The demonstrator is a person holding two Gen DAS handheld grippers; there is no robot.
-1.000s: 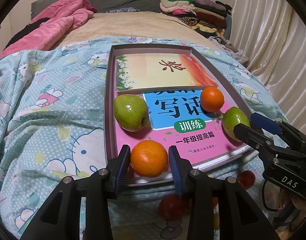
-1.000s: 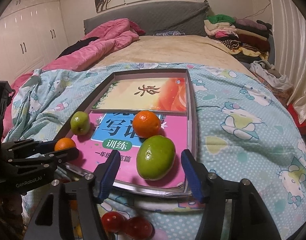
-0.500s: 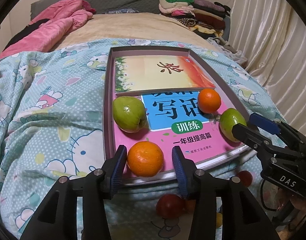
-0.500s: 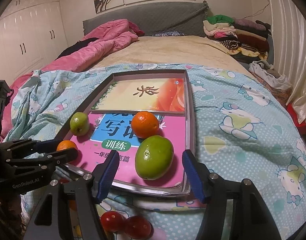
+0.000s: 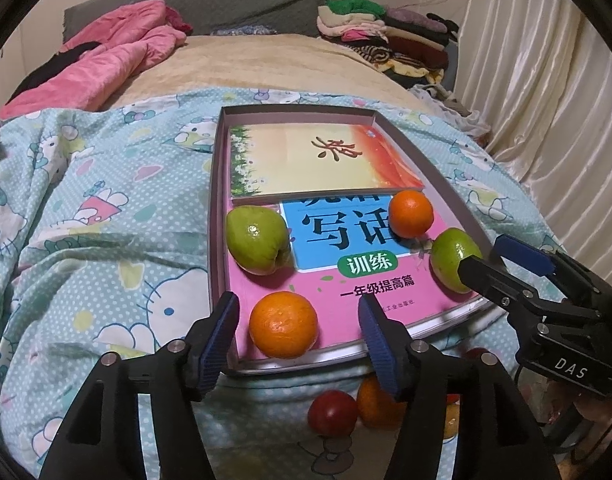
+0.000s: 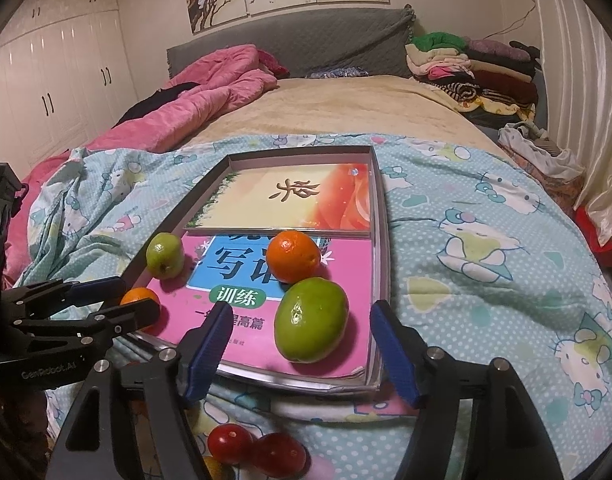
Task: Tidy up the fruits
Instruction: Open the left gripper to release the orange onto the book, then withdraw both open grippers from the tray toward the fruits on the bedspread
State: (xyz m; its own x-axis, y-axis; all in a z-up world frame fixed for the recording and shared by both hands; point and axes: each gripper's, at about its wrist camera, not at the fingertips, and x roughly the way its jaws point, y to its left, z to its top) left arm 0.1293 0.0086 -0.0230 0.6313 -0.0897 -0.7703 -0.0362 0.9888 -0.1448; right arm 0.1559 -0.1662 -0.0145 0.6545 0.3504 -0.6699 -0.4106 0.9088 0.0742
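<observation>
a shallow box tray [image 5: 215,216] lies on the cartoon-print bedspread [image 5: 106,240], with two books flat inside it. on the pink book [image 5: 330,300], going left to right in the left wrist view: a green apple [image 5: 258,240] by the tray's left wall, an orange [image 5: 283,324] at the near left corner, a second orange [image 5: 410,214] toward the right wall, and a green fruit [image 5: 452,260] at the near right corner. the left gripper [image 5: 298,320] is spreading its jaws, pads clear on both sides of the near orange. the right gripper [image 6: 298,334] is likewise widening around the green fruit, not touching it. red fruits [image 6: 258,448] sit on the bedspread beside the tray's near edge.
</observation>
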